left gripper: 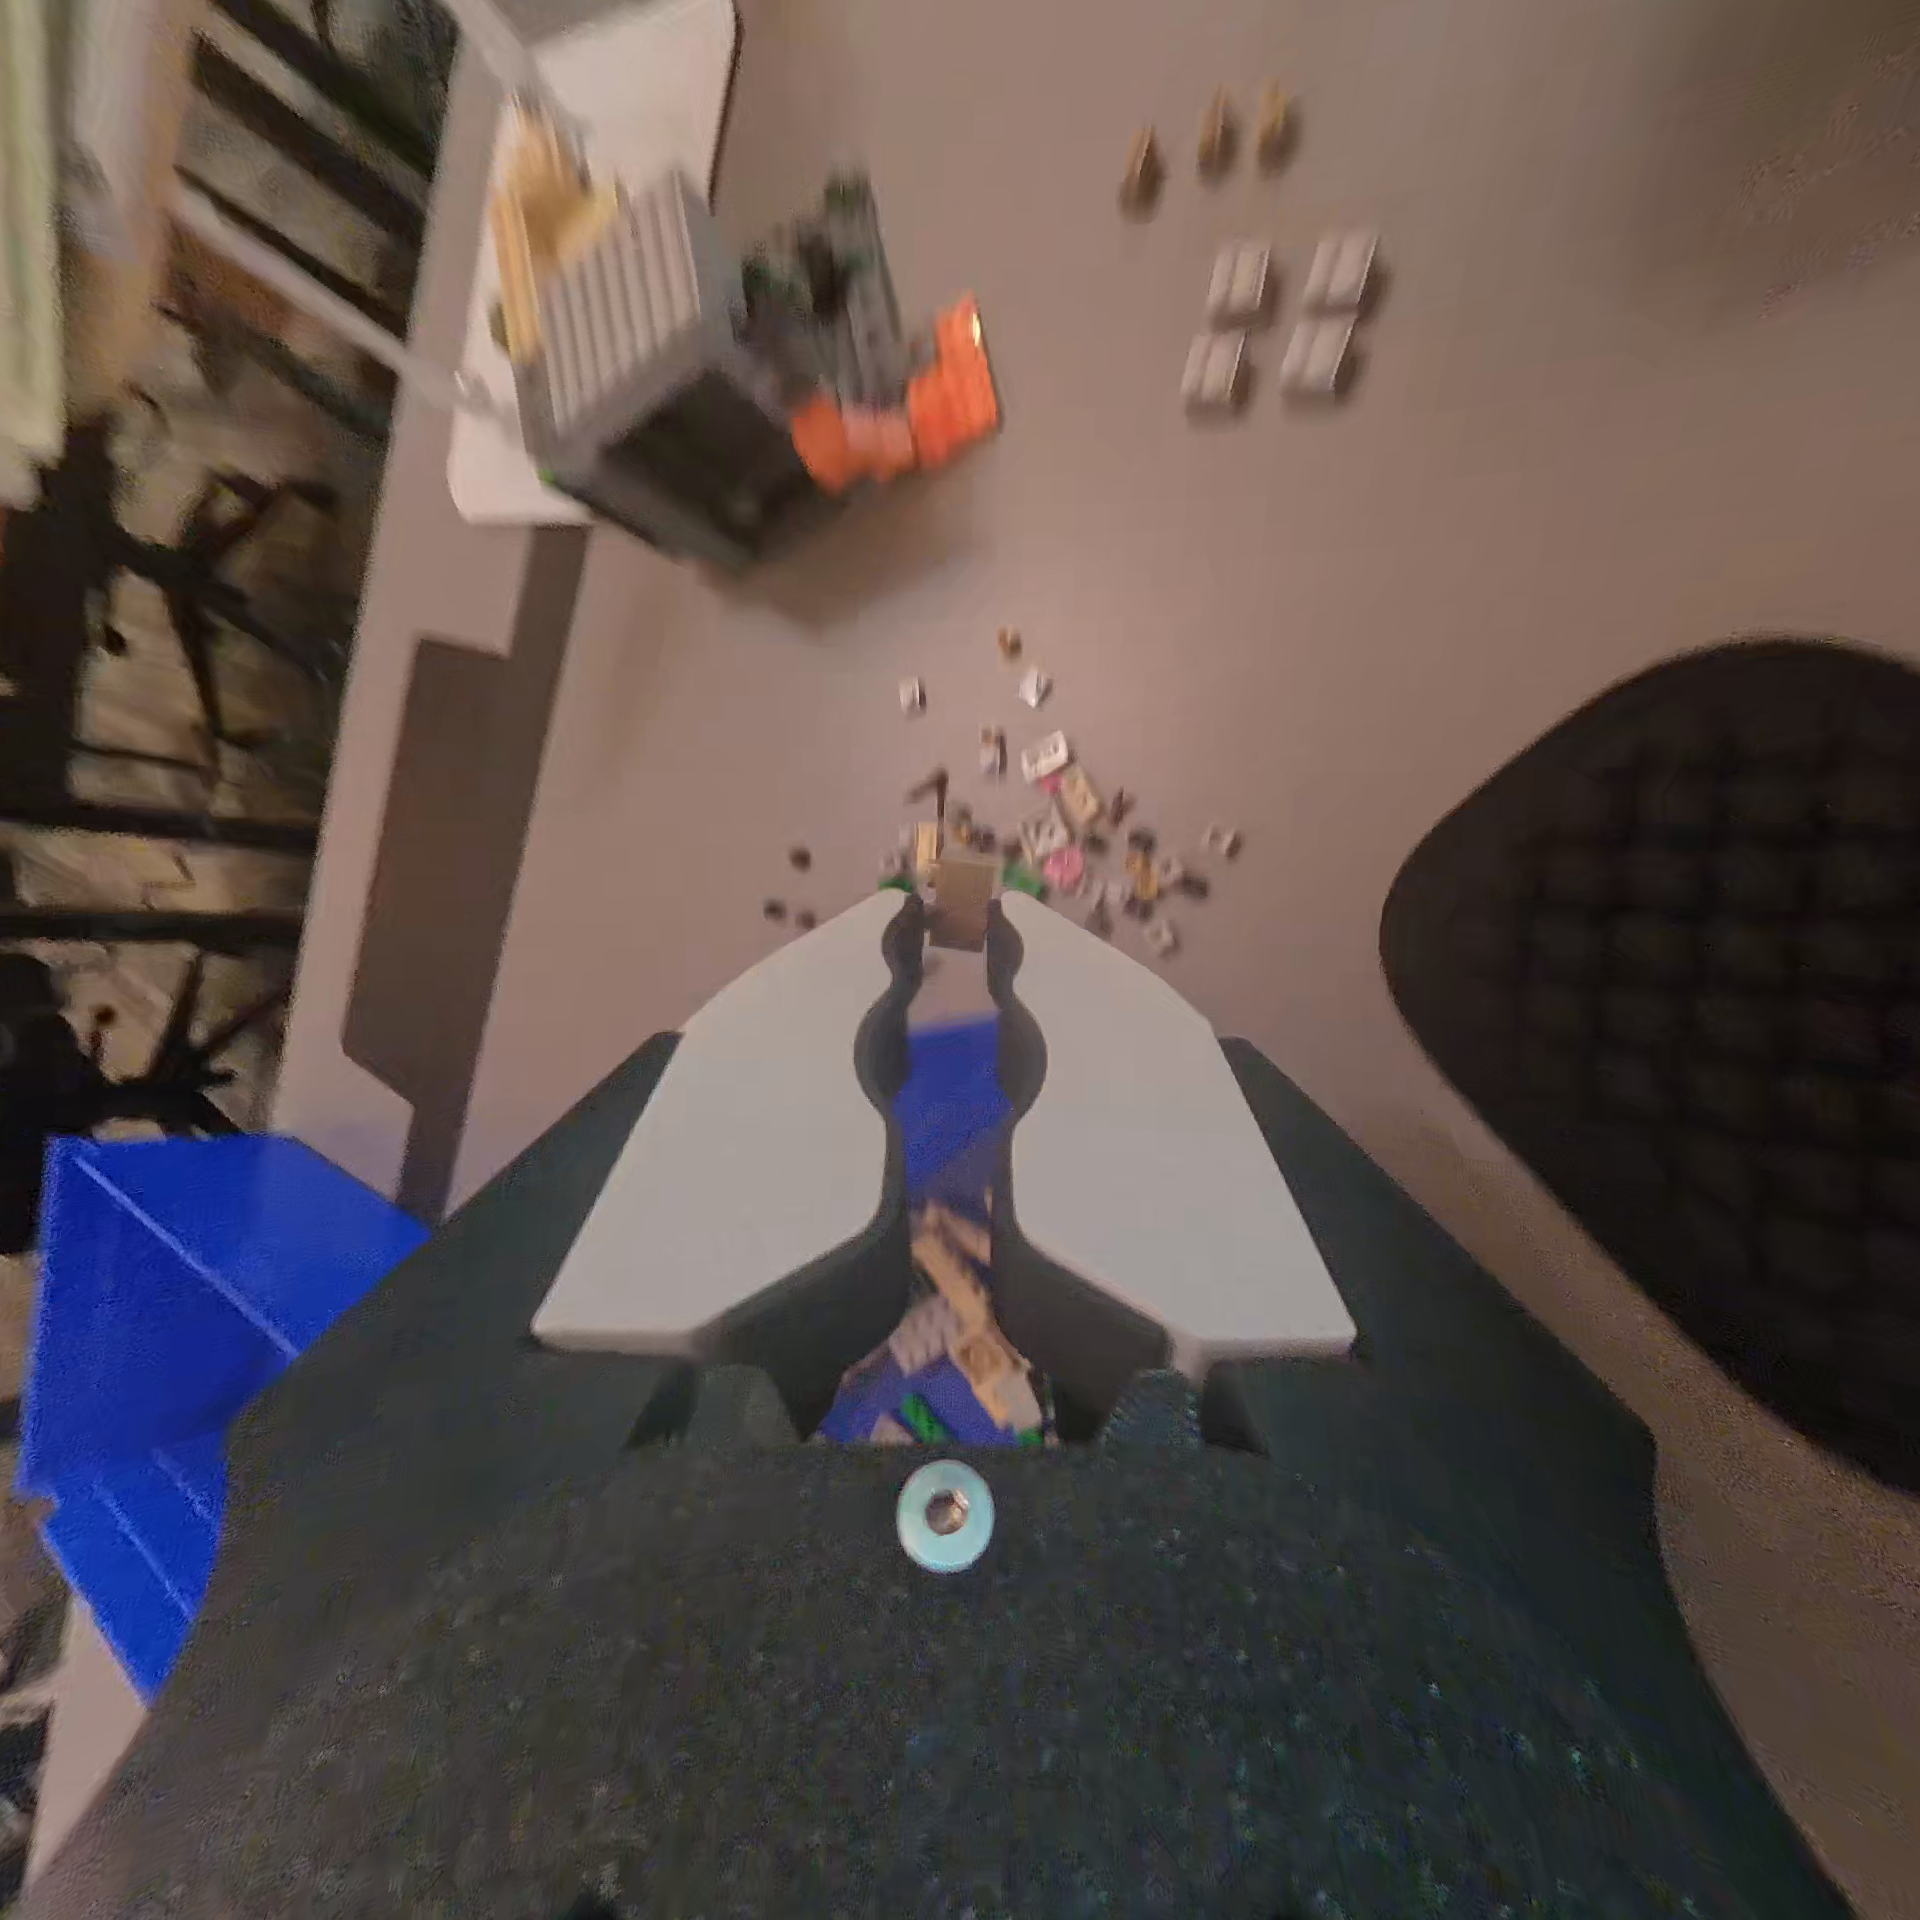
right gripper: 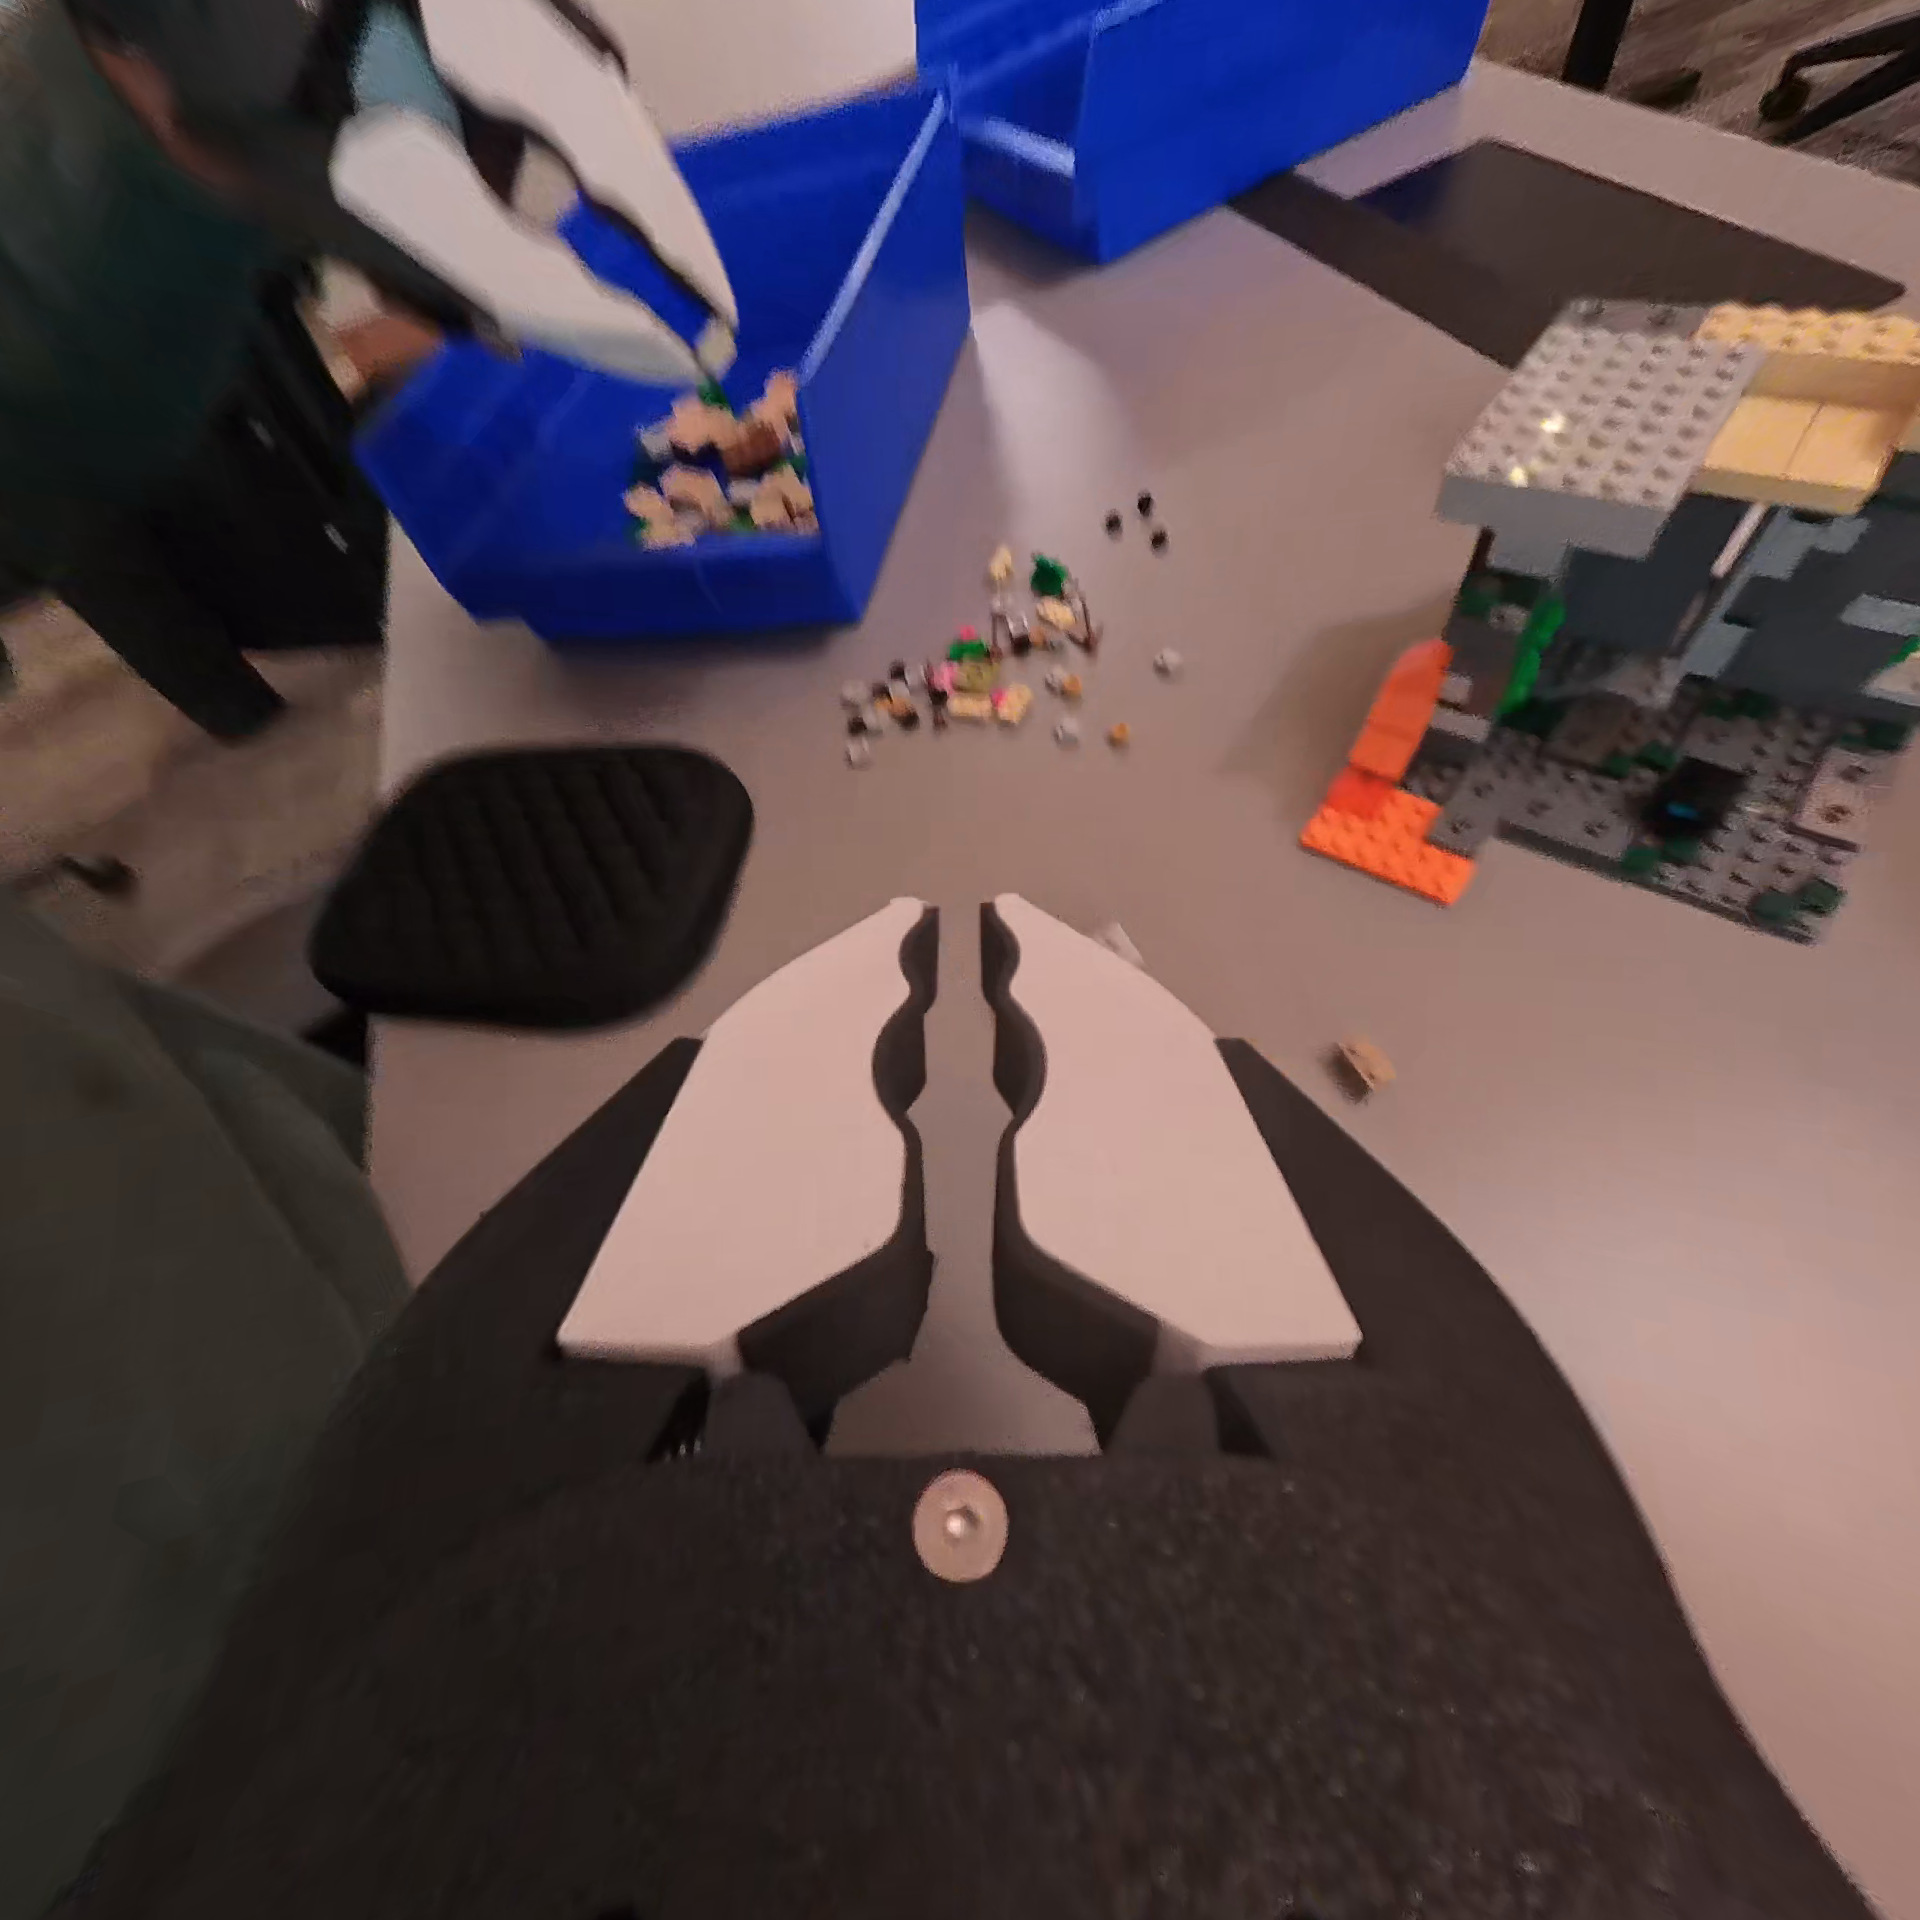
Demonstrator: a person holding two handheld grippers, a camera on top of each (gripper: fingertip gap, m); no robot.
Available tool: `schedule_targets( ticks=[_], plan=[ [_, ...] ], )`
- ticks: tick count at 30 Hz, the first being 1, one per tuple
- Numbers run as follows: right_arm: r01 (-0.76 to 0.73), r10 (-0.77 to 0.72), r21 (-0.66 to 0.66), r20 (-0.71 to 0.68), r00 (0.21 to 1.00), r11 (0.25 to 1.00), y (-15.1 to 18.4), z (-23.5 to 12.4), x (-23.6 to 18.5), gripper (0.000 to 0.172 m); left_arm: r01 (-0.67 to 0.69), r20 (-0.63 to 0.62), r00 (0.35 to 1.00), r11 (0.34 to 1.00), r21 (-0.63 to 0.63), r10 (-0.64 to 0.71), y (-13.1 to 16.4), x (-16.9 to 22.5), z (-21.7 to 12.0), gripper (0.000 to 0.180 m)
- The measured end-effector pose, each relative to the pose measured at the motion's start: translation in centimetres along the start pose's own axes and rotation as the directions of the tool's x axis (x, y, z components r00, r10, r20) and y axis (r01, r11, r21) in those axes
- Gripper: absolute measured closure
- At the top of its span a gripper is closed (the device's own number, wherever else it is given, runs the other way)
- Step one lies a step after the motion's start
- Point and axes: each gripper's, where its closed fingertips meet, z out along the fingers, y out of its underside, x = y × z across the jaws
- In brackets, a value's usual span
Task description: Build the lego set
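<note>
The left gripper is pinching a tan brick, blurred, above a blue bin. The right gripper is hovering over the grey table, fingers narrowly parted, gripping nothing.

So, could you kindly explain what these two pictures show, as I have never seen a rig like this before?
There is no robot here: a person holds a two-finger claw in each hand, and a wide-angle camera on each claw looks forward along its fingers.

The left view shows the left claw pinching a small tan brick at its tips, above a blue bin of bricks. The picture is blurred.

The right view shows the right claw over the grey table, its fingers slightly apart with nothing between them. The left claw also appears far off, at the upper left.

On the table lie a scatter of small loose bricks, a half-built brick model with orange parts, and a second blue bin. A black chair seat sits beside the table.
</note>
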Motion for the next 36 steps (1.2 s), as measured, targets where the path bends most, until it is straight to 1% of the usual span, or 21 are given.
schedule_targets(
  ticks=[3,5,7,9,13,15,18,19,21,24,26,27,29,32,36],
  plan=[
    [-0.126,0.118,0.082,0.099,0.988,0.989,-2.8,1.4,-1.8,0.160,-0.055,0.021,0.998,0.993,0.109,0.053,-4.4,1.8,1.0,0.169],
    [-0.190,0.172,0.099,0.170,0.970,0.977,-4.1,2.1,-3.1,0.156,-0.065,0.027,0.998,0.983,0.173,0.061,-6.9,2.9,1.9,0.169],
    [-0.226,0.203,0.091,0.214,0.956,0.970,-4.6,2.7,-4.1,0.153,-0.099,0.051,0.995,0.970,0.220,0.090,-9.0,3.7,2.9,0.169],
    [-0.246,0.224,0.080,0.222,0.949,0.966,-4.5,3.3,-4.6,0.151,-0.139,0.067,0.990,0.955,0.261,0.126,-10.8,4.6,3.7,0.169],
    [-0.273,0.257,0.077,0.172,0.951,0.959,-3.5,3.7,-3.9,0.151,-0.192,0.068,0.981,0.934,0.301,0.180,-13.0,5.9,5.0,0.169],
    [-0.273,0.258,0.074,0.169,0.951,0.959,-3.0,3.4,-3.7,0.162,-0.202,0.066,0.979,0.928,0.312,0.191,-13.6,6.2,5.3,0.169],
    [-0.272,0.257,0.060,0.188,0.948,0.960,-2.2,2.7,-3.6,0.163,-0.190,0.034,0.981,0.918,0.349,0.190,-14.2,6.9,5.7,0.169],
    [-0.257,0.239,0.064,0.209,0.948,0.964,-2.1,2.3,-3.7,0.163,-0.169,0.004,0.984,0.913,0.372,0.180,-14.4,7.3,5.6,0.168],
    [-0.166,0.141,0.074,0.263,0.954,0.983,-1.5,1.4,-4.2,0.163,-0.080,-0.097,0.987,0.908,0.412,0.131,-14.8,8.0,5.5,0.162],
    [0.066,-0.082,0.075,0.249,0.965,0.995,0.6,0.2,-3.9,0.164,0.066,-0.245,0.968,0.890,0.451,0.053,-15.3,9.0,5.5,0.161],
    [0.222,-0.232,0.073,0.215,0.949,0.972,2.2,-0.3,-3.3,0.164,0.123,-0.302,0.953,0.885,0.450,0.021,-15.4,9.5,6.2,0.162],
    [0.273,-0.282,0.074,0.204,0.937,0.959,2.9,-0.5,-3.0,0.164,0.148,-0.340,0.940,0.885,0.441,0.012,-15.4,10.0,6.6,0.161],
    [0.321,-0.332,0.087,0.200,0.922,0.943,3.8,-0.8,-2.8,0.163,0.190,-0.401,0.916,0.884,0.426,-0.003,-15.6,10.9,7.7,0.160],
    [0.361,-0.381,0.129,0.191,0.905,0.923,4.1,-1.3,-3.0,0.163,0.240,-0.480,0.877,0.866,0.438,0.000,-16.4,12.5,8.9,0.160],
    [0.404,-0.427,0.146,0.186,0.885,0.903,4.5,-1.8,-3.2,0.163,0.265,-0.540,0.841,0.850,0.456,0.028,-17.3,13.7,9.6,0.165]
  ],
)
